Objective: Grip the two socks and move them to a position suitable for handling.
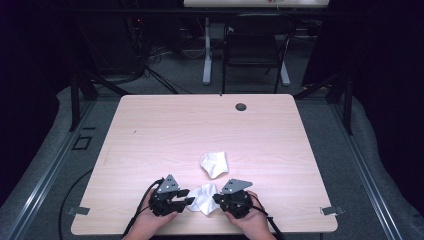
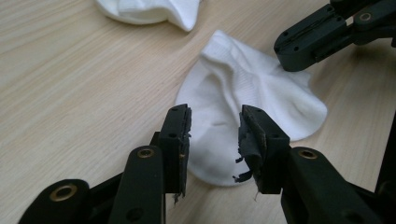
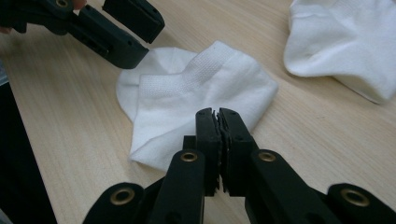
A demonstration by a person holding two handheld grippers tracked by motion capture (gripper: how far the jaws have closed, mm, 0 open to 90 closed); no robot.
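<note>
A white ankle sock (image 1: 204, 197) (image 2: 261, 93) (image 3: 196, 88) lies flat near the table's front edge, between my two grippers. My left gripper (image 1: 189, 200) (image 2: 214, 126) is open; its jaws stand apart over one end of the sock and do not press on it. From the other side, my right gripper (image 1: 216, 198) (image 3: 217, 114) has its jaws pressed together at the sock's edge and appears to pinch the fabric. The right gripper's tip (image 2: 289, 58) touches the sock's rim in the left gripper view. A second white sock (image 1: 214, 164) (image 2: 149, 11) (image 3: 345, 42) lies crumpled a little farther back.
The light wooden table (image 1: 150, 135) has a round cable hole (image 1: 241, 106) near its far edge. A black chair (image 1: 255, 45) and a white table leg (image 1: 207, 50) stand beyond it. The person's hands (image 1: 150, 222) come in at the bottom.
</note>
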